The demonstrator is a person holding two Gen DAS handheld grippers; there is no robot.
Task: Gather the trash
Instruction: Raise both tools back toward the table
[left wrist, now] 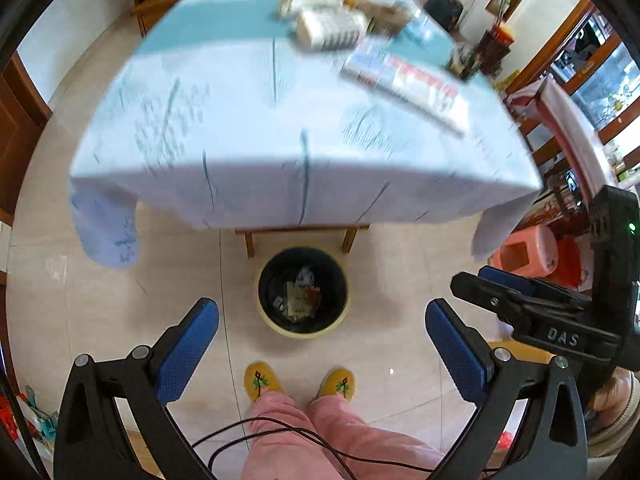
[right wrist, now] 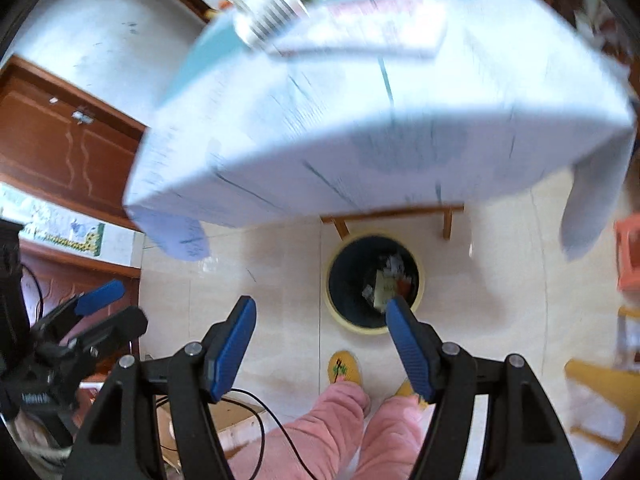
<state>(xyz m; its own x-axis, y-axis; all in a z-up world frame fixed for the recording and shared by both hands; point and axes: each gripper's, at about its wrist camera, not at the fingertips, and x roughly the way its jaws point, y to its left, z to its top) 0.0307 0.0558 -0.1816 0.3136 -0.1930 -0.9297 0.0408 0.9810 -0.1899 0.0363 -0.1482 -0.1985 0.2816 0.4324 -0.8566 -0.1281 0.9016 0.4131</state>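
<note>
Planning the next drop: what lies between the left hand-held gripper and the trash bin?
Nothing: in the left wrist view only bare floor tile shows between the open left hand-held gripper and the trash bin.

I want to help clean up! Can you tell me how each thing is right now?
Left tool: open, holding nothing.
Right tool: open, holding nothing.
Trash bin: upright on the floor, no lid, some trash inside.
Table: covered by a cloth, blurry items on top.
</note>
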